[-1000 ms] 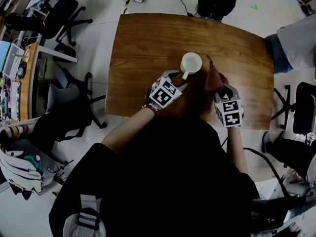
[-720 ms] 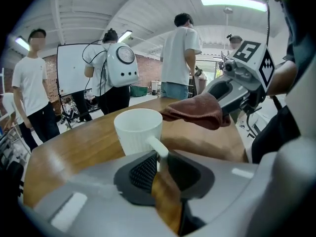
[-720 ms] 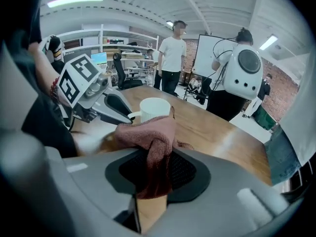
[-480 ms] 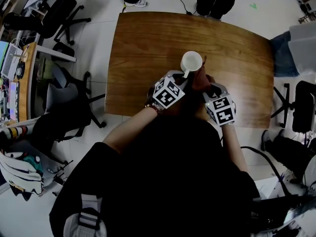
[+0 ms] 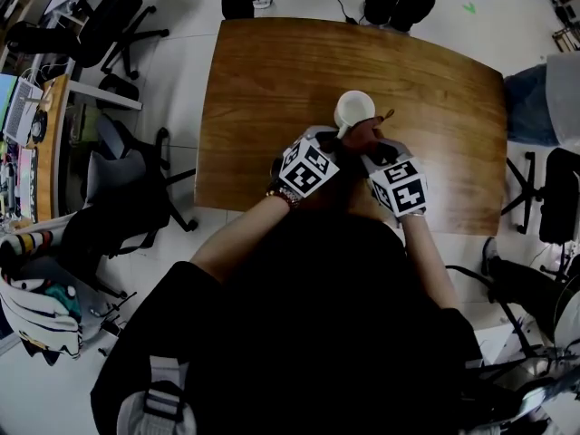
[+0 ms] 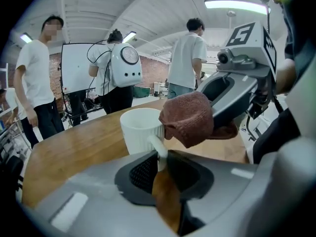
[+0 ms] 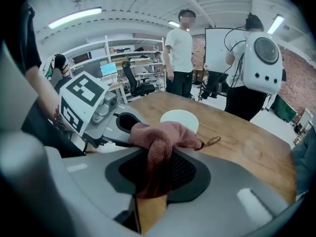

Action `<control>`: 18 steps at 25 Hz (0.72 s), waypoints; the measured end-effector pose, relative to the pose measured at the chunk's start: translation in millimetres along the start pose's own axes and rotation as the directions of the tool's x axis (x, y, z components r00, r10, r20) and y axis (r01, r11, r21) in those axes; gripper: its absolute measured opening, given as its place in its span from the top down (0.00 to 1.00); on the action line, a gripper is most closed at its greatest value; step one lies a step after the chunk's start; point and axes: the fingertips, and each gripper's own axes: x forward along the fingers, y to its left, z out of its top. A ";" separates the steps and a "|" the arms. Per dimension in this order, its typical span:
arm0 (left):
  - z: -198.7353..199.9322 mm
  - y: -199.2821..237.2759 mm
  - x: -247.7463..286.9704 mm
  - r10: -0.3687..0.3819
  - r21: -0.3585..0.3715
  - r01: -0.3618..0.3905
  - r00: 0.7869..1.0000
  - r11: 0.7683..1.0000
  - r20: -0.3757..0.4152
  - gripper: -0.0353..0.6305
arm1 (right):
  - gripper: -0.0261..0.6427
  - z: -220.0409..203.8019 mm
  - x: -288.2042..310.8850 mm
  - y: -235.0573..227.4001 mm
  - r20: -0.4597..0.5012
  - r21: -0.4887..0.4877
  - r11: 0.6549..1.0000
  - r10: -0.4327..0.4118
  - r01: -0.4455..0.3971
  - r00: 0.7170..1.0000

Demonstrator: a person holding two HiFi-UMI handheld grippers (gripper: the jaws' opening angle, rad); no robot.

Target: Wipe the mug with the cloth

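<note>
Over the table (image 5: 272,80), left hand-held gripper (image 6: 161,161) is closing on the mug handle (image 6: 156,146); right hand-held gripper (image 7: 157,177) pinches cloth (image 7: 160,138).

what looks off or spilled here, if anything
Nothing stands out. The mug stands upright on the table, handle between the closing left tongs; the right tongs hold the cloth bunched beside it. No spill.

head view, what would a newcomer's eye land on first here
The white mug stands out on the brown wooden table, near its middle. The left tool is closing on the mug's handle, which sits between its jaws, while the right tool is shut on a reddish-brown cloth held close by the mug's rim.
</note>
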 end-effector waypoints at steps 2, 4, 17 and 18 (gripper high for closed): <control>-1.2 2.1 -1.3 0.005 -0.006 -0.005 1.000 1.000 0.002 0.85 | 0.80 -0.1 4.3 2.1 -0.008 0.017 1.000 0.004 -0.004 1.000; -2.4 5.1 -2.4 0.012 -0.008 -0.012 1.000 1.000 0.003 0.85 | 0.80 -2.9 11.1 0.2 -0.021 0.034 0.999 0.004 -0.003 1.000; -0.2 9.8 -8.3 0.013 0.010 -0.013 1.000 1.000 -0.004 0.85 | 0.81 -40.2 60.6 -22.1 -0.092 0.270 0.962 -0.002 0.027 0.996; 0.1 9.9 -8.0 0.013 0.008 -0.013 1.000 1.000 -0.005 0.85 | 0.81 -44.5 63.5 -24.5 -0.102 0.286 0.958 0.000 0.030 0.995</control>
